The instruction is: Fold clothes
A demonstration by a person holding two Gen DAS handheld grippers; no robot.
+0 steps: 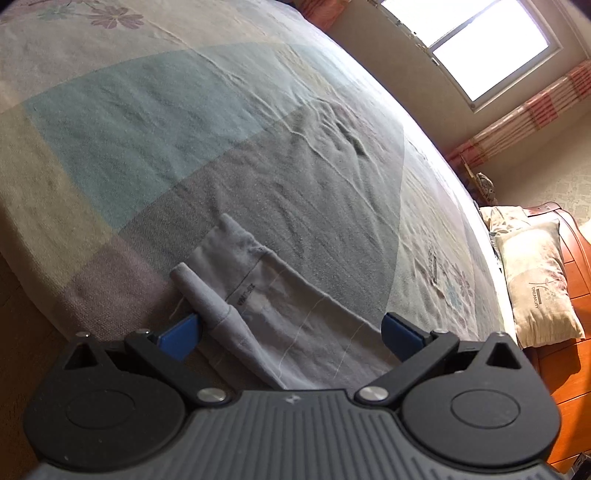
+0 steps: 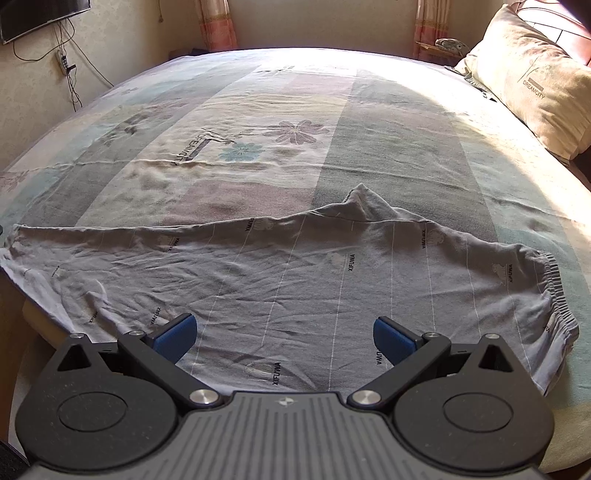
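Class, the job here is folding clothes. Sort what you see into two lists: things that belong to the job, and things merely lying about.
Belongs to the job:
grey trousers
left gripper
right gripper
bed

Merely lying about:
pillow
curtains
wall-mounted screen

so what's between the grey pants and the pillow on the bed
Only bare patterned bedsheet. In the right wrist view, nothing sits between the grey pants and the pillow, just wrinkled sheet, partly in sunlight.
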